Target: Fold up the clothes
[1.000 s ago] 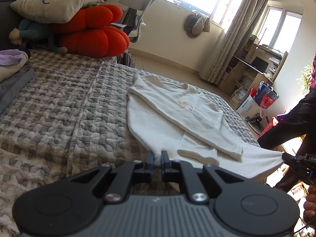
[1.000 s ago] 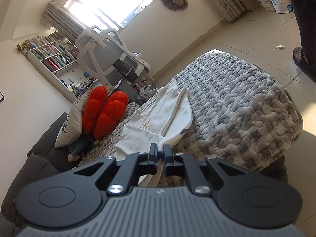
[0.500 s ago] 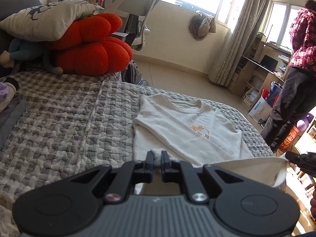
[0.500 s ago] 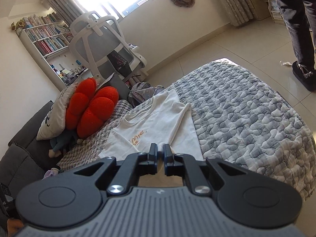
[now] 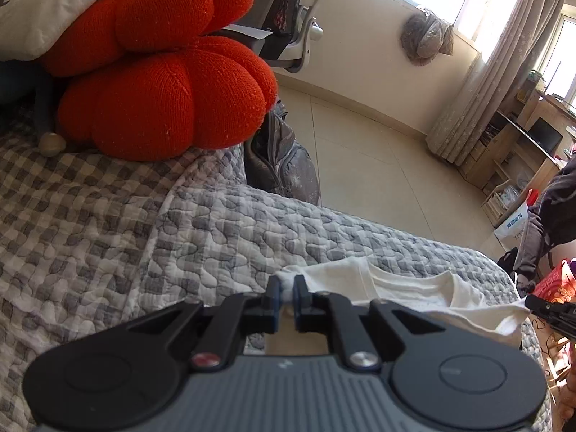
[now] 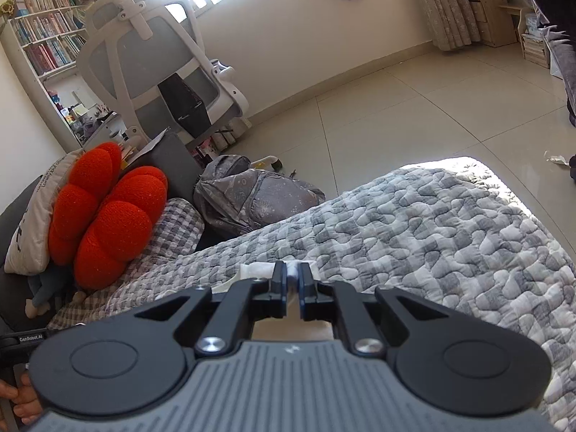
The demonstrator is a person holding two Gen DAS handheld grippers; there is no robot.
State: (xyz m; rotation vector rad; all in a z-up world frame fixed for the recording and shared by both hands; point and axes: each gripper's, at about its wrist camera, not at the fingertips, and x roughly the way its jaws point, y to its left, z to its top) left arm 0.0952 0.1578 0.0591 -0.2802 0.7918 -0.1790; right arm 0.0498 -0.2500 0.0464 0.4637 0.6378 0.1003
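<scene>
- Left gripper [image 5: 286, 289], black with two narrow fingers, is pinched closed on a bunched corner of a white shirt [image 5: 406, 293].
- Right gripper [image 6: 293, 275] is likewise clamped on a small fold of the same white fabric, only a sliver of cloth showing between and just beyond its fingers.
- From the left wrist view, the shirt lies low on a grey and white quilted bed cover [image 5: 230, 230], stretching to the right, where the tip of the other gripper meets its far corner at the frame edge.
- Two bright orange pumpkin-shaped cushions [image 5: 162, 82] sit stacked at the head of the bed, under a pale pillow [image 5: 39, 7].
- On the tiled floor beside the bed rests a grey backpack [image 6: 252, 194], with a white office chair [image 6: 154, 61] behind it.
</scene>
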